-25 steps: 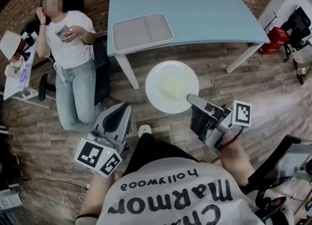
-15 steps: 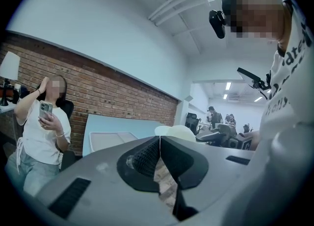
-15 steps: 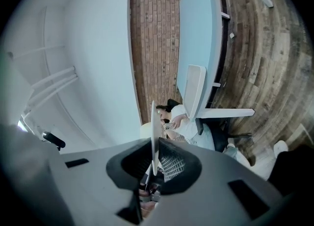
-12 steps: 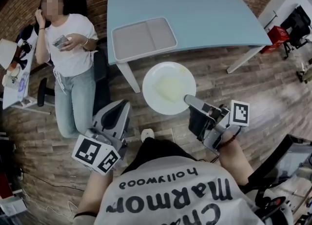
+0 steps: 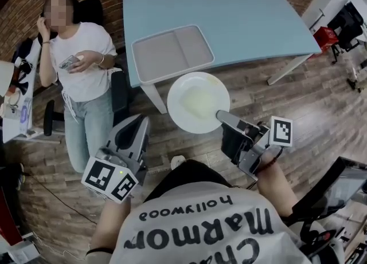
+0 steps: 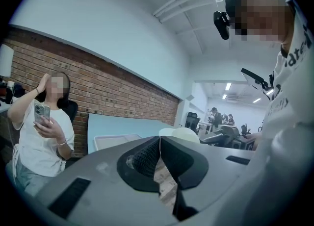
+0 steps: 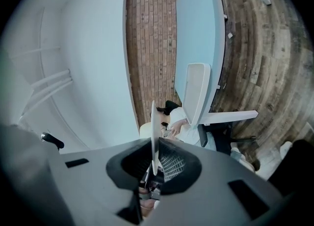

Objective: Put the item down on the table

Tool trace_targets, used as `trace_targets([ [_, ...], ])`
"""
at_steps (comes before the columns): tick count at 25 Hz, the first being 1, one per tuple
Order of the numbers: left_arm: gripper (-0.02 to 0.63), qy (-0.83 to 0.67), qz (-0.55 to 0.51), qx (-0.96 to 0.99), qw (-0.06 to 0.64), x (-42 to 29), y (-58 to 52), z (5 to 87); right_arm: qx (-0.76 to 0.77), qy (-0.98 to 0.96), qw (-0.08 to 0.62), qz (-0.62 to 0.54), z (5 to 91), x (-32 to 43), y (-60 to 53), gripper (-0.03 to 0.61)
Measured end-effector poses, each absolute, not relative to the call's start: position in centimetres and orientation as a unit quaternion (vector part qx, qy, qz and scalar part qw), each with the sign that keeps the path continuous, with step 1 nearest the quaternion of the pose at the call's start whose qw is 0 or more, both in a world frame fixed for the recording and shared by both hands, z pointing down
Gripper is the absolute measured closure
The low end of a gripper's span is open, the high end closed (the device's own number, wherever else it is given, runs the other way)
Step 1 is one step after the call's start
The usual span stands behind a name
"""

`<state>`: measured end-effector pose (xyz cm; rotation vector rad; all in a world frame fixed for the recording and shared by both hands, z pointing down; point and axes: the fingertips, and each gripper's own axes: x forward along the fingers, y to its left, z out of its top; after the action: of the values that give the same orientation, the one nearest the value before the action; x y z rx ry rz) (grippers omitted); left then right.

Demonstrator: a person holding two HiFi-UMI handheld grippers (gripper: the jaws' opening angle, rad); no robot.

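- Wooden floor [image 5: 321,102] lies under one white plate [image 5: 198,101], up in the air just off the front edge of one blue table [image 5: 241,11]
- One right gripper [image 5: 221,115] pinches the plate's rim tight
- One left gripper [image 5: 135,124], low and apart, is squeezed closed on nothing
- One grey tray [image 5: 172,54] sits at the table's front corner, with wide blue top beside it

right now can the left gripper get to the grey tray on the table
Probably yes. The left gripper, shut and empty, points toward the tray at the table corner, with only floor between. The plate in the right gripper hangs off to the side of that path.
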<state>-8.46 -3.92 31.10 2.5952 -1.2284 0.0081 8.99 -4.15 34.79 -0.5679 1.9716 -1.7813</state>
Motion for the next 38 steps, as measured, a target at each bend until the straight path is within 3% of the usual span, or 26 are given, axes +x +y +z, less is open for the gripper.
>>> trace_targets([
  [19, 0.604, -0.386, 0.007, 0.910, 0.151, -12.8, -10.5, 32.7, -0.242, 0.688, 0.236, -0.642, 36.8, 5.7, -10.3, 0.540],
  [38, 0.604, -0.409, -0.002, 0.901, 0.144, -11.5, -15.1, 31.7, -0.227, 0.683, 0.204, -0.664, 37.9, 6.6, -15.4, 0.540],
])
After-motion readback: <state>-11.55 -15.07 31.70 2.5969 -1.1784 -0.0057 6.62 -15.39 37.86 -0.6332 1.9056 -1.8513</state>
